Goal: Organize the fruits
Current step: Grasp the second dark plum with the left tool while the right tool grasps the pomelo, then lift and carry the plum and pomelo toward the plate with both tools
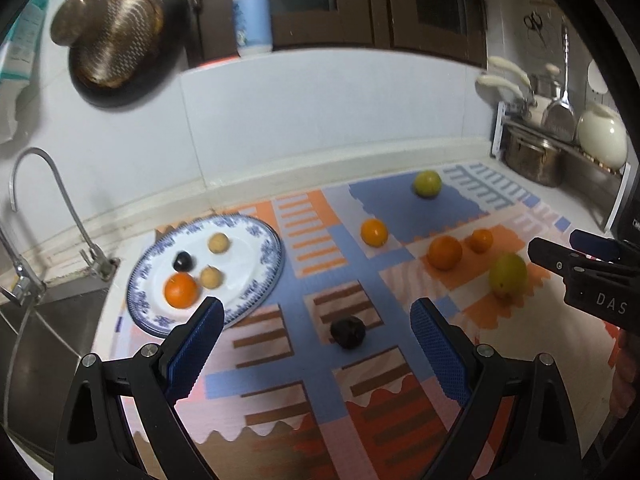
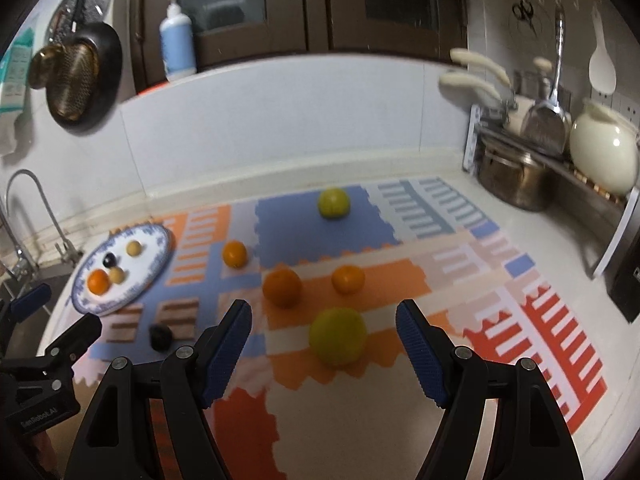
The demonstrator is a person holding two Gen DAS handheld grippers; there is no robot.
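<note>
A blue-rimmed white plate (image 1: 264, 252) (image 2: 156, 256) holds an orange (image 1: 181, 290), a dark fruit (image 1: 183, 261) and two tan fruits (image 1: 219, 243). On the patterned mat (image 1: 312, 380) lie a dark fruit (image 1: 347, 332) (image 2: 161, 336), three oranges (image 1: 374, 232) (image 2: 281, 288) (image 2: 348, 279) and two green fruits (image 1: 427, 184) (image 2: 338, 336). My left gripper (image 1: 318, 312) stands open, the dark fruit just beyond the gap between its fingers. My right gripper (image 2: 324, 316) is open around the near green fruit without touching it.
A sink with a curved tap (image 1: 52, 208) lies left of the mat. A dish rack with a steel pot (image 2: 516, 180) and a cream jug (image 2: 604, 148) fills the back right. A soap bottle (image 1: 252, 16) stands on the ledge; a strainer (image 1: 116, 44) hangs on the wall.
</note>
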